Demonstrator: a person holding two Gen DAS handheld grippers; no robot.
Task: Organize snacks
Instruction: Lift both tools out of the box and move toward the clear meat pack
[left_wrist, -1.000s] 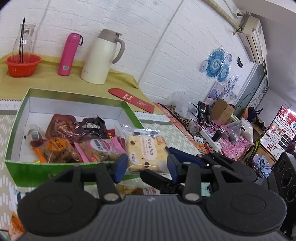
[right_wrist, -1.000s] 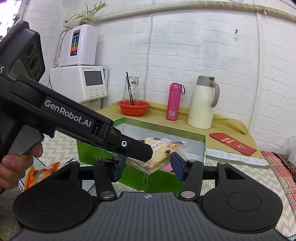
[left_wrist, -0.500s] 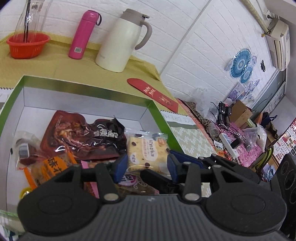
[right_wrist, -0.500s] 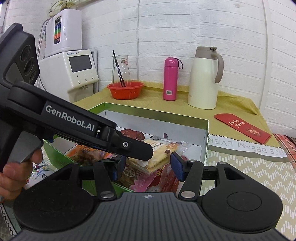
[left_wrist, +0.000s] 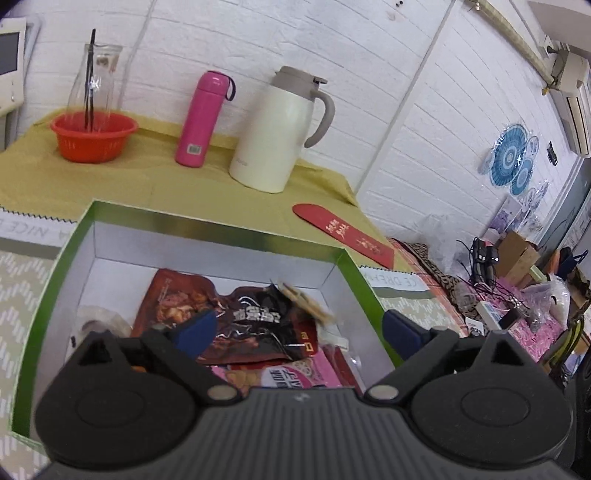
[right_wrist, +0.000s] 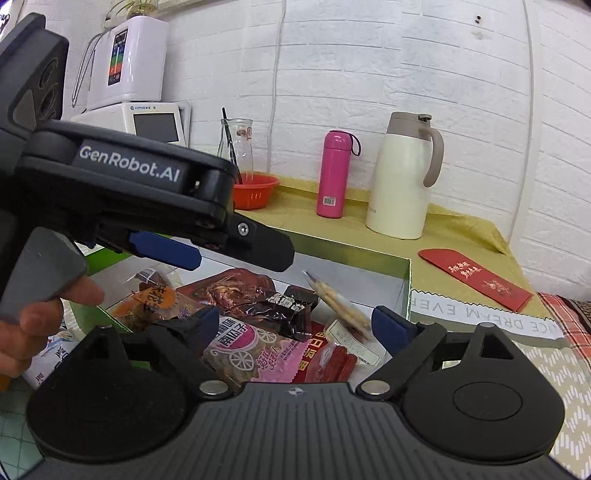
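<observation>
Cookie packet (right_wrist: 338, 301): tumbling edge-on into green box (left_wrist: 55, 273), far right of the snack pile. Left claw (left_wrist: 299, 328) and right claw (right_wrist: 291, 325): jaws just spreading apart, gripping nothing; packet lying just ahead, right of centre.

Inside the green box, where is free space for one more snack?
Bare white floor shows along the far wall of the green-rimmed cardboard box, behind the dark red snack pouch, and in its right near corner. The middle and left are crowded with packets.

Both wrist views look close down into the green box (left_wrist: 55, 273), sharing the white jug (right_wrist: 400, 184)
</observation>
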